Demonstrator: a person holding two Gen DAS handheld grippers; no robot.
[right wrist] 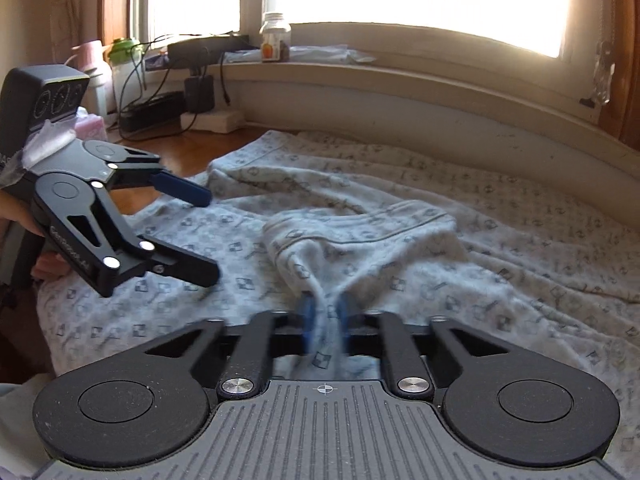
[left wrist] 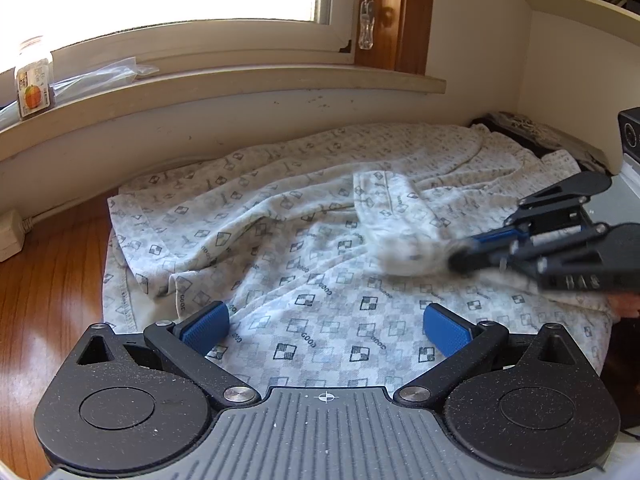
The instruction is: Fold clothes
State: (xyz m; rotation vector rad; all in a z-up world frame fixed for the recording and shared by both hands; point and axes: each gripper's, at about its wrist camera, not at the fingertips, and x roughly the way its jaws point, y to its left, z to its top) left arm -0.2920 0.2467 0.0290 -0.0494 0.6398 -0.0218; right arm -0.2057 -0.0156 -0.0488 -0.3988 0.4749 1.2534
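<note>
A white garment (left wrist: 300,240) printed with small checkered squares lies crumpled and spread over a wooden surface (left wrist: 48,280) below a window. My left gripper (left wrist: 326,320) hovers open over the garment's near edge, its blue pads (left wrist: 206,326) wide apart with nothing between them. From the right wrist view the left gripper (right wrist: 212,236) is at the left, open above the cloth. My right gripper (right wrist: 326,312) is shut on a bunched fold of the garment (right wrist: 360,240), which rises into a raised ridge. In the left wrist view the right gripper (left wrist: 456,256) is blurred at the right, with the fold (left wrist: 384,208) pinched.
A window sill (left wrist: 240,84) runs behind the garment, with a jar (left wrist: 34,80) on it. A power strip (left wrist: 10,236) sits at the far left. Cables, dark boxes (right wrist: 160,108) and a bottle (right wrist: 124,64) crowd the left corner. A dark item (left wrist: 520,128) lies behind the garment.
</note>
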